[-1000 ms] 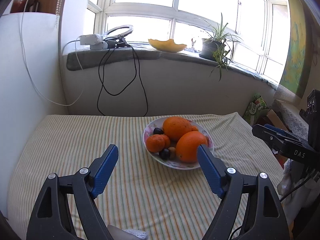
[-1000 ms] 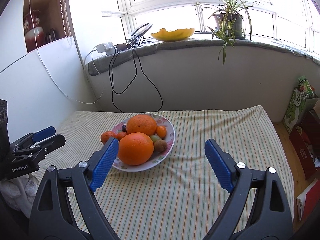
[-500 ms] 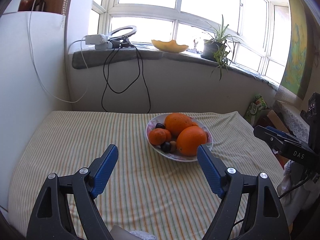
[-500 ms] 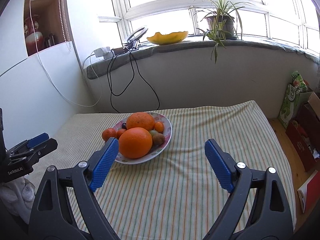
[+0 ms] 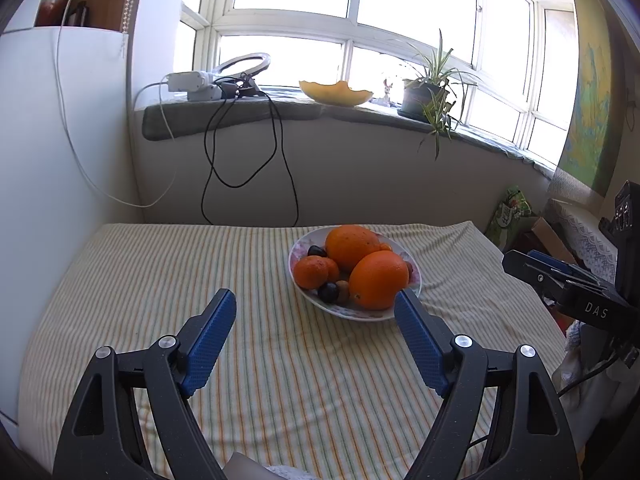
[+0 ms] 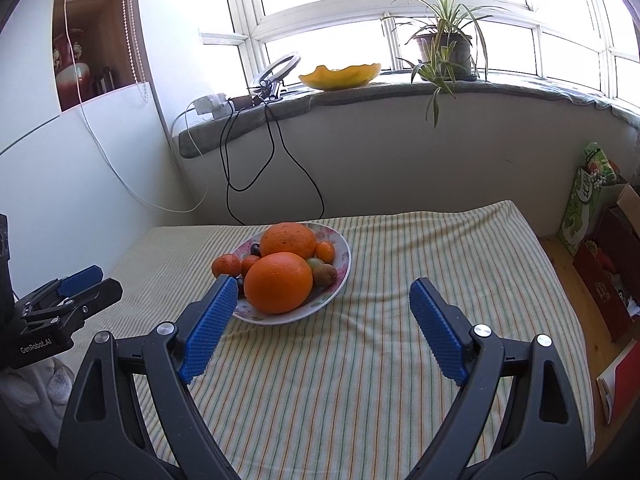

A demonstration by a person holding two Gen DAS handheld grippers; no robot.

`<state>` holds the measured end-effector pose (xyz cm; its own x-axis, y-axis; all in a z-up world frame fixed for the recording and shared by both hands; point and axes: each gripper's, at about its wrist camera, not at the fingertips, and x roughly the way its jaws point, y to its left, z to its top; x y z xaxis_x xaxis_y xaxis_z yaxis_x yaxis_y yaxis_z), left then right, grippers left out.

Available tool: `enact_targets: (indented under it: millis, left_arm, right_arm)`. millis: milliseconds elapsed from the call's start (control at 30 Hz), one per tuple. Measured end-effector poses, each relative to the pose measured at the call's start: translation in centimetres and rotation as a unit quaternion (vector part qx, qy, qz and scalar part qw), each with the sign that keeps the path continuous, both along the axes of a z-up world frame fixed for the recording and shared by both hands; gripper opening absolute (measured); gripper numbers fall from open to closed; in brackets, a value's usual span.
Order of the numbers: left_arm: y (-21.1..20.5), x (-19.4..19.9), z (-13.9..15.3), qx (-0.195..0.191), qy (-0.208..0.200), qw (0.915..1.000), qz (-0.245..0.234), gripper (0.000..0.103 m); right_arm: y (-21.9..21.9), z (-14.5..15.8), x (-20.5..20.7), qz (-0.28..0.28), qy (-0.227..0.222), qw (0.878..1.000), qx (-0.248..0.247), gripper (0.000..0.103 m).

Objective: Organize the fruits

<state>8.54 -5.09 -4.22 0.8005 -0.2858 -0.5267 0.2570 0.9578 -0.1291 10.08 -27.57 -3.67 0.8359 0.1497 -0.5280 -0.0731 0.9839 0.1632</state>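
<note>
A flowered plate (image 5: pixel 414 276) (image 6: pixel 338 276) stands on the striped tablecloth (image 5: pixel 168 280) (image 6: pixel 440 264). It holds two big oranges (image 5: pixel 378 280) (image 6: pixel 278 282), small tangerines (image 5: pixel 310 272) (image 6: pixel 226 266), dark plums (image 5: pixel 328 292) and a kiwi (image 6: pixel 325 274). My left gripper (image 5: pixel 316 300) is open and empty, above the cloth short of the plate. My right gripper (image 6: pixel 322 286) is open and empty, its left finger by the plate's near rim. Each gripper shows at the edge of the other view, the right one (image 5: pixel 560 280) and the left one (image 6: pixel 68 292).
A windowsill behind the table carries a yellow bowl (image 5: pixel 336 92) (image 6: pixel 340 76), a potted plant (image 5: pixel 424 96) (image 6: pixel 444 52), a ring light and a power strip with cables (image 5: pixel 224 152) hanging down. A white cabinet (image 5: pixel 60 140) stands left. Boxes (image 6: pixel 600 248) stand on the floor to the right.
Both grippers have drawn back and risen a little, so the plate looks smaller and farther. Both stay open and empty. The fruits have not moved.
</note>
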Motion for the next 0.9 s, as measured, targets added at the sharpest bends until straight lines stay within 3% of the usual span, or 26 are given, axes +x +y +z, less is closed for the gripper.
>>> enact_targets:
  millis: [900]
  left_arm:
    - [0.33,0.02,-0.13,-0.005,-0.001,1.0000,0.000,0.082]
  right_arm:
    - [0.09,-0.01,-0.04,0.004,0.002,1.000,0.001,0.090]
